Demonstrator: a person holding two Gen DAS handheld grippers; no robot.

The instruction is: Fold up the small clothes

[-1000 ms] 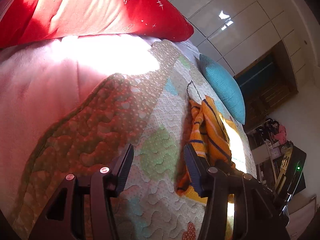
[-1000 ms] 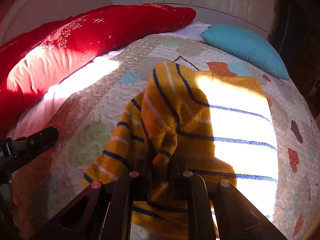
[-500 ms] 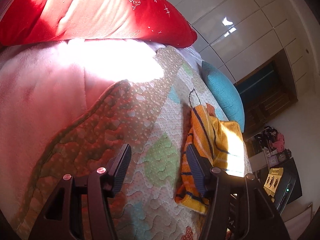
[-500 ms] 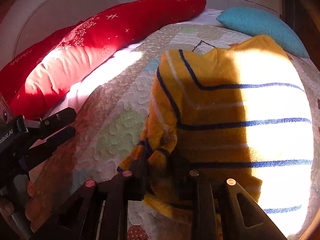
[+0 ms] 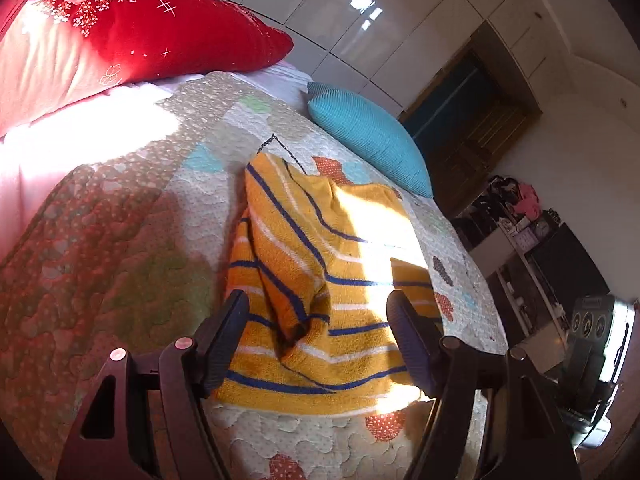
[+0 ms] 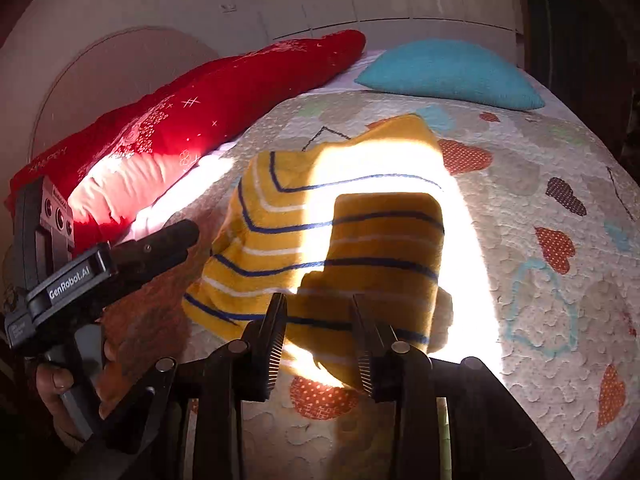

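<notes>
Both grippers have let go: a second ago the right gripper pinched the yellow striped garment; now its jaws, closing, hold nothing, and one fold looks laid. Left gripper hovers over the near edge, jaws widening, empty. Soft, fuzzy knit, the garment lies half-folded and rumpled mid-bed on the quilted bedspread, red pillow far left.
</notes>
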